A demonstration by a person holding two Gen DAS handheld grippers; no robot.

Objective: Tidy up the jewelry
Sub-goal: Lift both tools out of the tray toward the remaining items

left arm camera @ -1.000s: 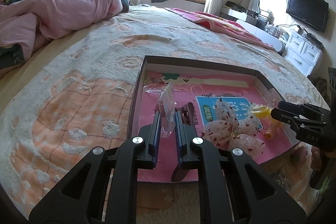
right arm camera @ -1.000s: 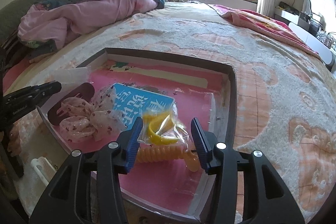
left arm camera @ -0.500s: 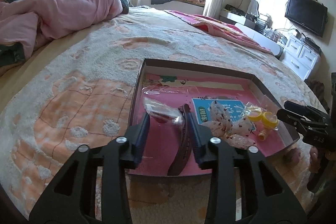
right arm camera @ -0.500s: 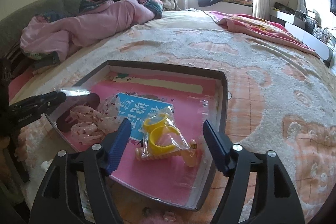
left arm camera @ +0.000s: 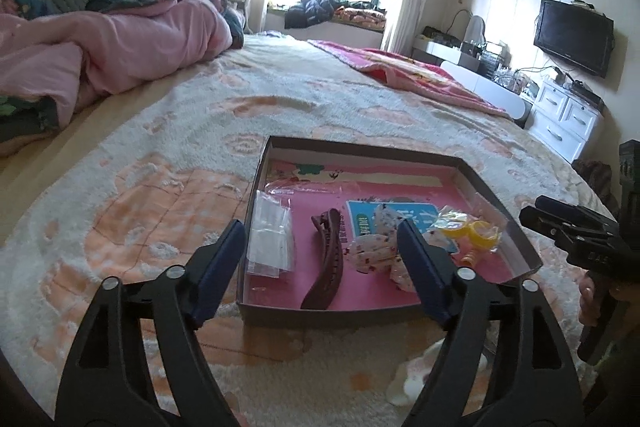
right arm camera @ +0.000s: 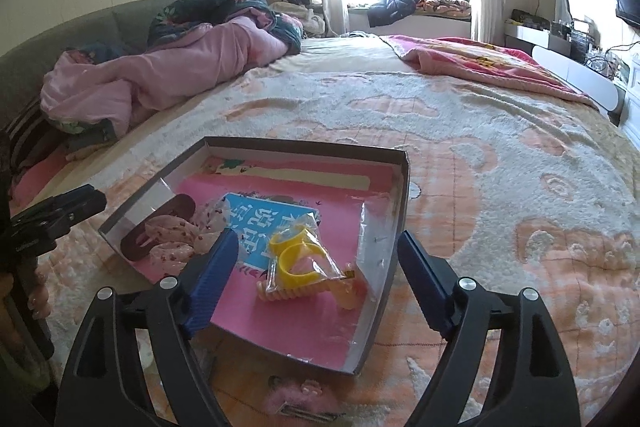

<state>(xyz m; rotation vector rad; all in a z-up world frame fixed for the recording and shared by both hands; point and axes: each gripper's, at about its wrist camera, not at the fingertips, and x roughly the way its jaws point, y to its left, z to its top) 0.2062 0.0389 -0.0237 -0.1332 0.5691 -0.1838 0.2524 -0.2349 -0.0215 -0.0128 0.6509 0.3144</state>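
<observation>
Both of our grippers are empty right now, left gripper (left arm camera: 320, 247) and right gripper (right arm camera: 316, 259) each with fingers spread wide above the shallow dark cardboard tray with the pink lining (left arm camera: 256, 211). Inside it lie the small clear plastic bag (left arm camera: 270, 239), the maroon plastic hair claw (left arm camera: 326, 263), the floral fabric scrunchies (left arm camera: 376, 247) and the bagged yellow rings (right arm camera: 298, 259). A pink fuzzy clip (right arm camera: 296, 399) seems to sit outside on the blanket, so we'd go for that next, coming in low and pinching the hard part, not the fluff.
</observation>
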